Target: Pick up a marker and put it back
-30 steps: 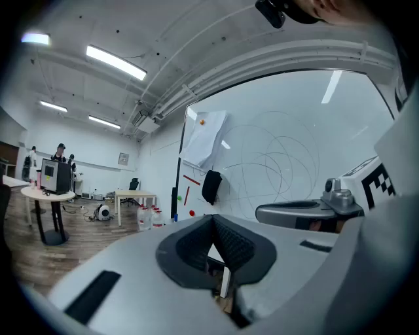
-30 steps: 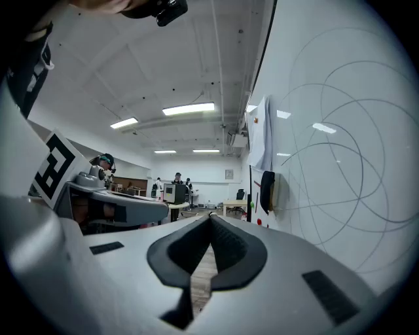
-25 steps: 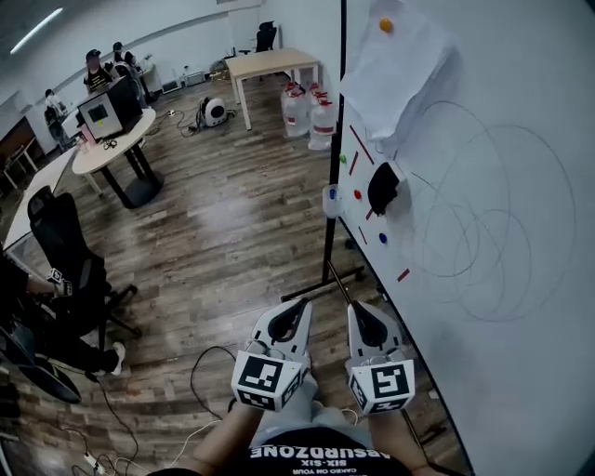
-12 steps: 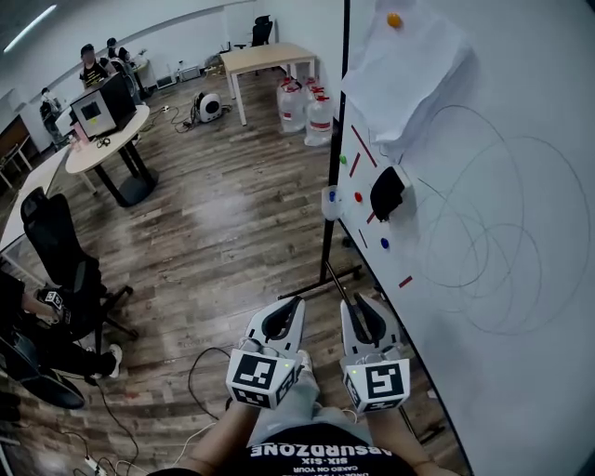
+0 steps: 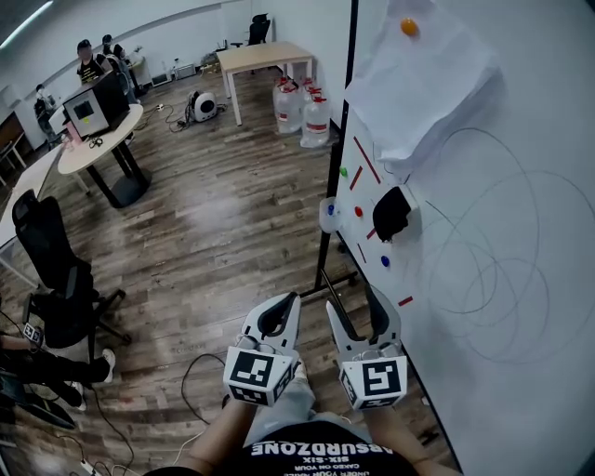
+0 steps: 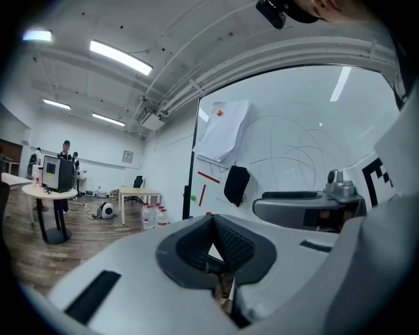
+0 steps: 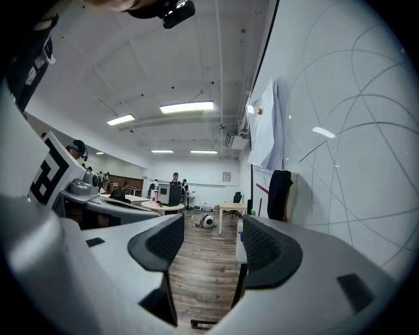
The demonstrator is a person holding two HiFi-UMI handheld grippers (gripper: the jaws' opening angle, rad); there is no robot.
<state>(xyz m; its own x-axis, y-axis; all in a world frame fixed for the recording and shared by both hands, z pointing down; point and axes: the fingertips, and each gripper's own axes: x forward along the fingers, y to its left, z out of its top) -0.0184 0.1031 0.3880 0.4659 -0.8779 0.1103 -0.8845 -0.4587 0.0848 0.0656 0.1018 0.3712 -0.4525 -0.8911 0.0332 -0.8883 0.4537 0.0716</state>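
Right gripper (image 5: 353, 299): grey moulded plastic with ribbed dark pads. Its jaws have just been opening and now stand wide with nothing between them. It is held level just beside the board, well short of any marker.
Left gripper (image 5: 290, 302): same build, jaws pressed together on nothing, idle alongside the right.
Whiteboard (image 5: 521, 372): large, glossy white panel on a dark stand, covered in thin looping pen lines. Risk: a hard jaw tip could skid across so slick a face.
Paper sheet (image 5: 418, 84): white and crumpled, pinned at the top by an orange magnet (image 5: 409, 27).
Eraser (image 5: 390, 214): black, soft-looking block clinging to the board among the markers. Risk: a wide-open jaw might knock it off.
Red marker (image 5: 365, 160): slim, smooth stick lying slanted on the board below the sheet; shorter red ones sit lower down. All are untouched. Risk: a narrow round body may roll or drop if pinched off-centre.
Magnets: small round buttons in green (image 5: 343, 171), red (image 5: 359, 211) and blue (image 5: 385, 261), near the markers and easily nudged.
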